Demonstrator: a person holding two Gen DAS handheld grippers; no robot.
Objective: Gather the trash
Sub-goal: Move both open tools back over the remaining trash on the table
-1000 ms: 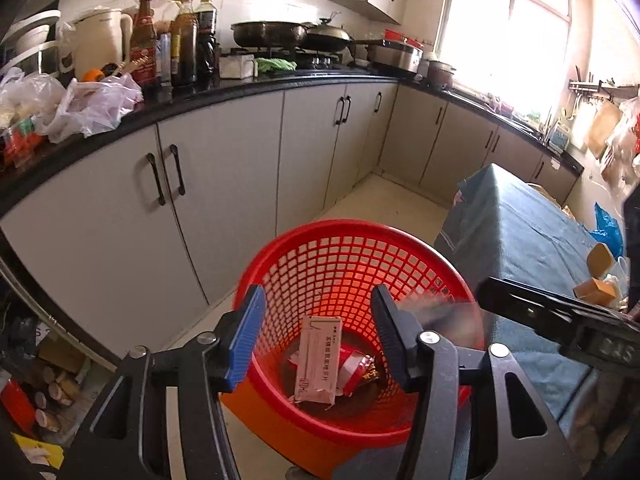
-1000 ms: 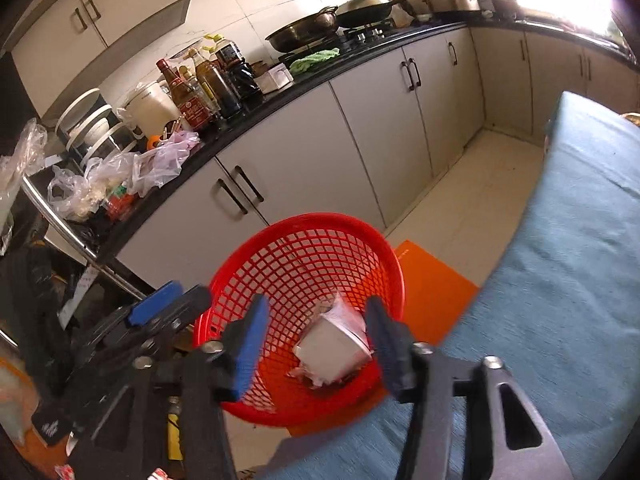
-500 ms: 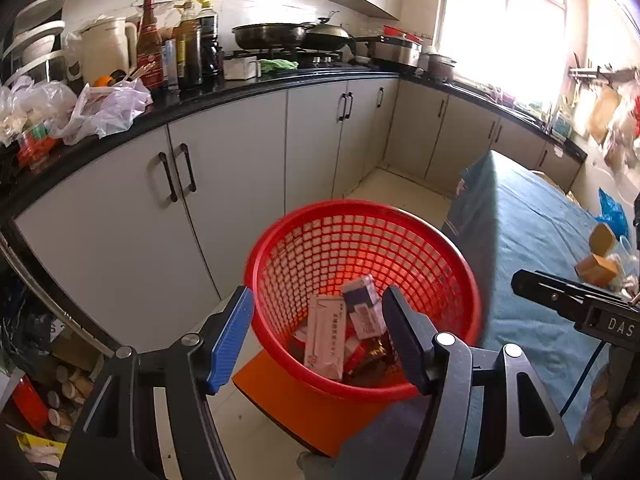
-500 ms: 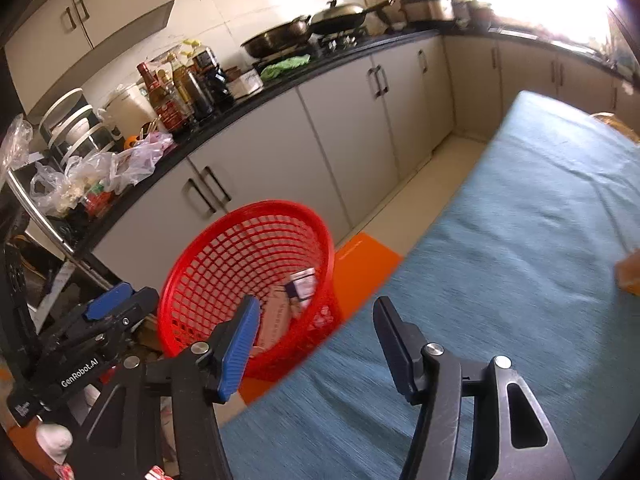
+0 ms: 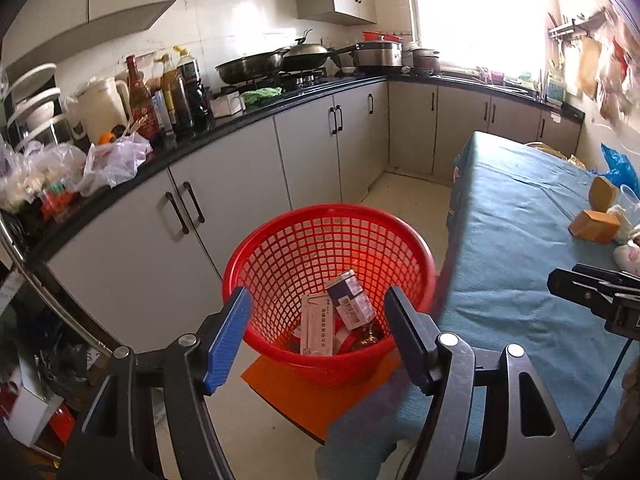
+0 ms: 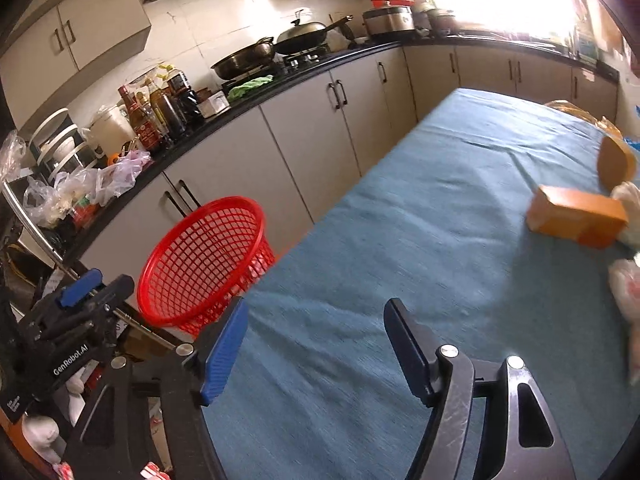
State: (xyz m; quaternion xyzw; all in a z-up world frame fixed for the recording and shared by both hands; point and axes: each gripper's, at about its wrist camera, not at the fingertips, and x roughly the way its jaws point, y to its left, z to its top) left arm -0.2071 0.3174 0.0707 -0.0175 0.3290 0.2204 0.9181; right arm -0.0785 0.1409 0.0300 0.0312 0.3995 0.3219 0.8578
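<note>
Two grippers hang over this kitchen, both empty-jawed. The left gripper [image 5: 318,332] points down at the round red plastic mesh basket [image 5: 416,248] on the floor, its jaws opening with nothing between them. Inside the basket lie a white-and-dark barcoded carton [image 5: 350,300], a flat white printed box [image 5: 318,330] beside it, and some crumpled red and dark wrappers [image 5: 360,336] underneath. The basket stands on a flat orange sheet [image 5: 304,396], just beside the table's near corner and in front of the grey cabinet doors [image 5: 224,208].

The right gripper [image 6: 316,346] hangs above the blue cloth-covered table [image 6: 420,240], its jaws also opening, only bare cloth showing between them. Well ahead of it, toward the table's far right side, rest an orange cardboard box [image 6: 576,220], a rounded brown-and-orange object [image 6: 614,162] behind that, and some pale crumpled plastic [image 6: 626,292] blurred at the edge.

Along the wall runs a black countertop [image 5: 240,130] crowded with dark sauce bottles [image 5: 176,92], a cream kettle [image 5: 102,110], loose clear plastic bags [image 5: 112,158], a dark wok [image 5: 250,66] and a lidded pan [image 5: 308,50] on the stove, and a steel pot [image 5: 378,54]. Bright light pours through the window [image 5: 480,12].
</note>
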